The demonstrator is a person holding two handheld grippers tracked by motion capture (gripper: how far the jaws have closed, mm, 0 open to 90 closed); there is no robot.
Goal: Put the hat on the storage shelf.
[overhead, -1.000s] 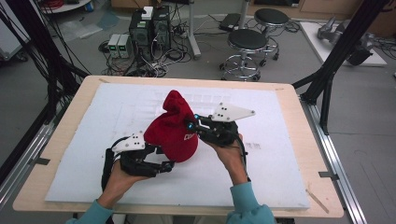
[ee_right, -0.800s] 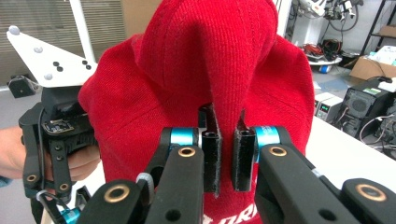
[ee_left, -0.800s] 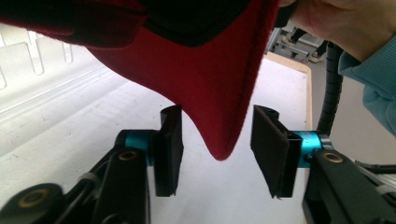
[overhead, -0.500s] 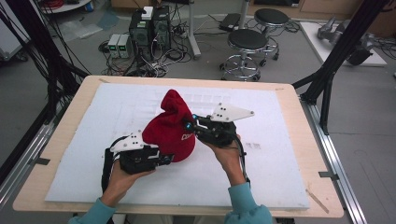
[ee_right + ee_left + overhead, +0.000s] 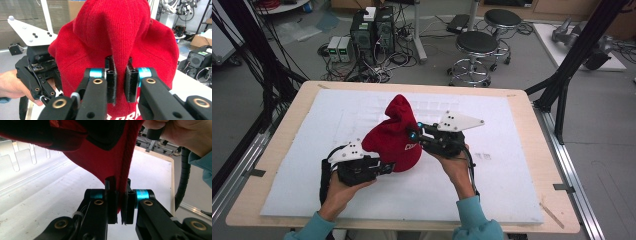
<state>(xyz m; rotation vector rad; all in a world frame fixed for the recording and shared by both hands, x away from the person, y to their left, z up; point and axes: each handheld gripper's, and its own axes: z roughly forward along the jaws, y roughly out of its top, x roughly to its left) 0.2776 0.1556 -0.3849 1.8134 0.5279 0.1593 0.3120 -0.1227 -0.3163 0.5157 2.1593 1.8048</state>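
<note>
A red knit hat [image 5: 393, 139] with white lettering is held up above the white mat [image 5: 512, 170], its peak pointing up. My left gripper [image 5: 386, 167] sits at the hat's lower left. In the left gripper view that gripper [image 5: 119, 196] is shut on the hat's [image 5: 100, 157] thick hem, which hangs down between the jaws. My right gripper [image 5: 414, 135] meets the hat from the right. The right gripper view shows it [image 5: 119, 72] shut on a vertical fold of the hat [image 5: 112, 30], with the left gripper [image 5: 37, 72] beyond at the left.
The white mat covers most of a wooden table [image 5: 532, 115]. Beyond the far edge, two stools [image 5: 479, 45] and computer boxes [image 5: 372, 30] stand on the floor. Black frame posts [image 5: 572, 65] rise at both sides of the table.
The left gripper has crept slightly up toward the hat. Hat and right gripper have stayed about where they were.
</note>
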